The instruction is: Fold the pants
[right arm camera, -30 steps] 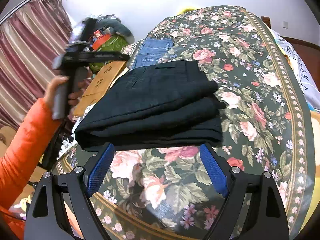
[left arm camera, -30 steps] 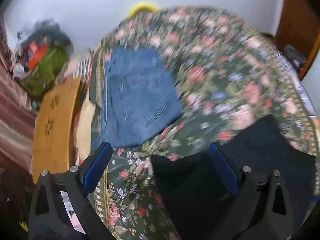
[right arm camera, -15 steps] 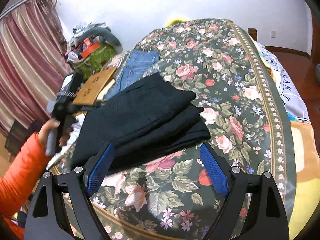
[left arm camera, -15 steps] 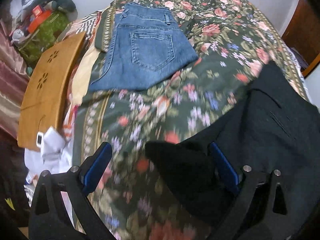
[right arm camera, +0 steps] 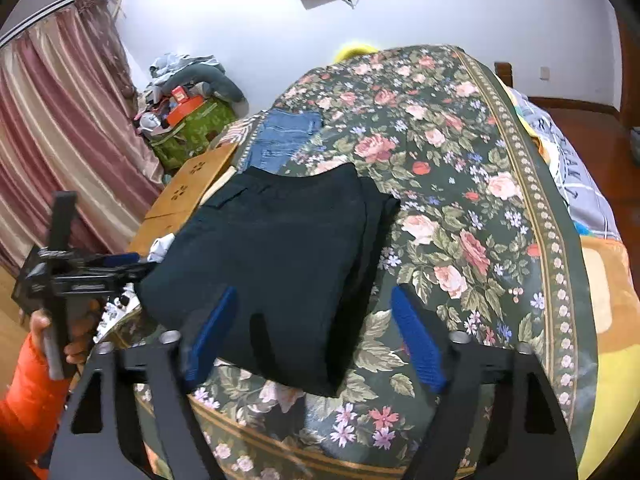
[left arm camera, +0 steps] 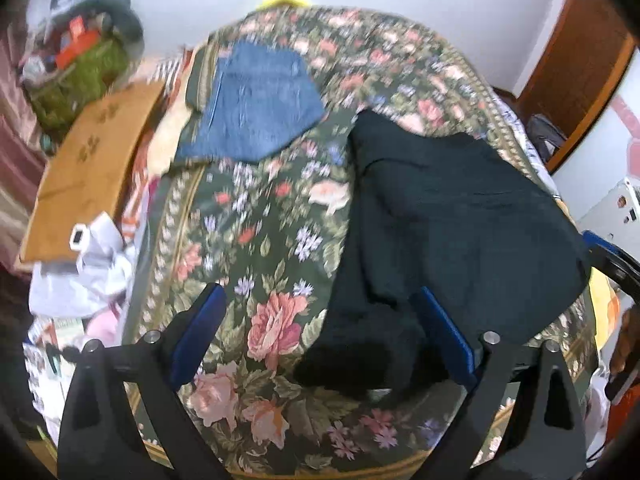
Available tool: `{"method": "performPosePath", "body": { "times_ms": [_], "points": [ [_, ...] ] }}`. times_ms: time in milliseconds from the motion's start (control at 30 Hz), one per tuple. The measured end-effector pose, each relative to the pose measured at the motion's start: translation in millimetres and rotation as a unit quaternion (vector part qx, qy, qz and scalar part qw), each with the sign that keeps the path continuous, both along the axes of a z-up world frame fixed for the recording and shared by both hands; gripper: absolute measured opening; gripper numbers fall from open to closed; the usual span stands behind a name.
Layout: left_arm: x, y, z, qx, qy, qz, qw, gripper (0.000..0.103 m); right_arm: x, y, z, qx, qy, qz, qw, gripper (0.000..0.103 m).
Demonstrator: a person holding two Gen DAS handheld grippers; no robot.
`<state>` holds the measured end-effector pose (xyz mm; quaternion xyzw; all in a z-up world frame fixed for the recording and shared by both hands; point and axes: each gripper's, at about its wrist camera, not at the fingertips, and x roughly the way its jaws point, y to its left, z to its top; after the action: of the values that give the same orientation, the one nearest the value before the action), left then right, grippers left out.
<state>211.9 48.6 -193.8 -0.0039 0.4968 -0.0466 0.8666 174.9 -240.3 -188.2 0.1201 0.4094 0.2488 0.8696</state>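
Right wrist view: right hand-held gripper agape astride folded black pants, jeans beyond, closing.

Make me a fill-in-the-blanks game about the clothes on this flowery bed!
1. The folded dark pants lie on a bedspread patterned with ____.
2. The other folded pants, farther up the bed, are ____ denim.
3. The sleeve behind the left gripper is coloured ____.
4. The right gripper has its fingers around the near edge of the ____ pants.

Missing words: flowers; blue; orange; dark
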Motion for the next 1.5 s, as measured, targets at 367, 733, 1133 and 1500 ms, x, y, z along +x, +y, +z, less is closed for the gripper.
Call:
{"method": "performPosePath", "body": {
  "times_ms": [367,733,1133,1500],
  "points": [
    [-1,-10,-21,0.046,0.0,-0.006,0.9989,0.059,-1,16,-24,-0.032,0.007,0.033,0.999,0.029],
    [45,-8,38,0.049,-0.064,-0.01,0.9967,0.077,34,4,26,-0.062,-0.038,0.023,0.997,0.039],
    [141,-63,2,0.073,-0.026,-0.087,0.9932,0.08,125,46,-13,-0.104,0.007,0.069,0.992,0.04],
    [169,-57,-47,0.093,0.01,-0.064,0.9936,0.083,150,52,-51,-0.108,0.018,0.095,0.989,0.038]
  ]
}}
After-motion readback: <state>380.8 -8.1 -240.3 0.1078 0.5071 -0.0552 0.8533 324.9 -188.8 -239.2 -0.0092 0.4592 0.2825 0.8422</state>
